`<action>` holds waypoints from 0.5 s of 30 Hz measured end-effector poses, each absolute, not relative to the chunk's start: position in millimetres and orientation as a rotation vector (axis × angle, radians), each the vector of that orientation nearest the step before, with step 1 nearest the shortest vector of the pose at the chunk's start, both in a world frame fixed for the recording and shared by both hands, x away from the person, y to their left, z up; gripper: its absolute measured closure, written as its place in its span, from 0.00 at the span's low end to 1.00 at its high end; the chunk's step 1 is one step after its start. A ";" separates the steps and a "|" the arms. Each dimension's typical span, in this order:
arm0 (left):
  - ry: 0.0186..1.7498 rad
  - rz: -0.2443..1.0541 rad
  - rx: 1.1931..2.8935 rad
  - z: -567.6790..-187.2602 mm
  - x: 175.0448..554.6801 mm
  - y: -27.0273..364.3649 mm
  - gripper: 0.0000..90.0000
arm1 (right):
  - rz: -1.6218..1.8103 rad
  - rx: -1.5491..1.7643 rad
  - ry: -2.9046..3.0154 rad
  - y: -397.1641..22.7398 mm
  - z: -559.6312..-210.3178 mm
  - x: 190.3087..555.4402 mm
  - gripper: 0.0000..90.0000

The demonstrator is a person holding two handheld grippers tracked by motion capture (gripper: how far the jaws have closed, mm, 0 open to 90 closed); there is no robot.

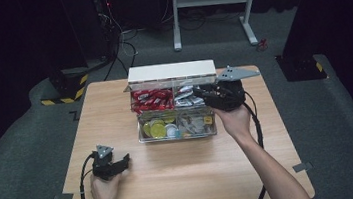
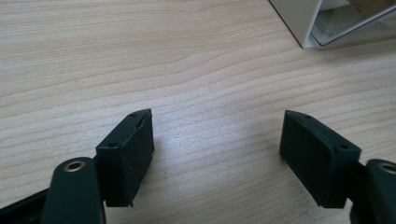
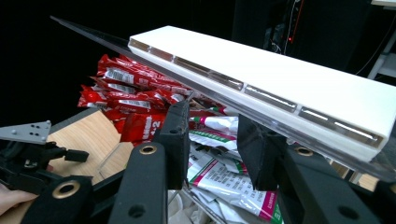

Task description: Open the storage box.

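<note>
Sachets [image 3: 219,175], white with green and pink print, lie in the back right compartment of the clear 4-part organiser box [image 1: 140,133], which sits at the middle of the wooden table [image 1: 183,179] toward its far edge.

At the near left, the left gripper [image 1: 123,161] rests low over bare wood, well apart from the box, its jaws spread wide with nothing between them.

Inside the box, red packets [image 1: 152,100] fill the back left compartment and round gold and white pieces [image 1: 158,128] the front left one. The white lid [image 1: 171,71] stands open along the back.

On the right, the right gripper [image 3: 212,140] reaches into the sachet compartment, jaws narrowly parted just above the sachets; none is clamped.
</note>
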State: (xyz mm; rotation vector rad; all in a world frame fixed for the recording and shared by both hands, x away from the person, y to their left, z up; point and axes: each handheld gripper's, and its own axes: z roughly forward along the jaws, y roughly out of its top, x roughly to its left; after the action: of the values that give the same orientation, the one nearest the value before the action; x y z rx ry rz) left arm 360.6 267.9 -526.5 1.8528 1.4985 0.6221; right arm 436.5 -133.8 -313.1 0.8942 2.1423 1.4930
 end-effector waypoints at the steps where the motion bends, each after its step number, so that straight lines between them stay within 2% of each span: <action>1: 1.488 0.627 1.847 -524.8 359.1 268.3 0.29 | 1.495 0.901 2.140 -133.3 -313.8 438.6 0.71; 15: 1.346 0.560 1.842 -506.6 351.9 255.5 0.27 | 1.524 0.909 2.126 -133.8 -314.8 446.9 0.71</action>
State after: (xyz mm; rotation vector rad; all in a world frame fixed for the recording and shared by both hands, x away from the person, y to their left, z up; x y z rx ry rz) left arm 351.9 255.5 -506.6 1.8415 1.3462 0.5604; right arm 446.9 -133.8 -314.8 0.9090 2.1263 1.5238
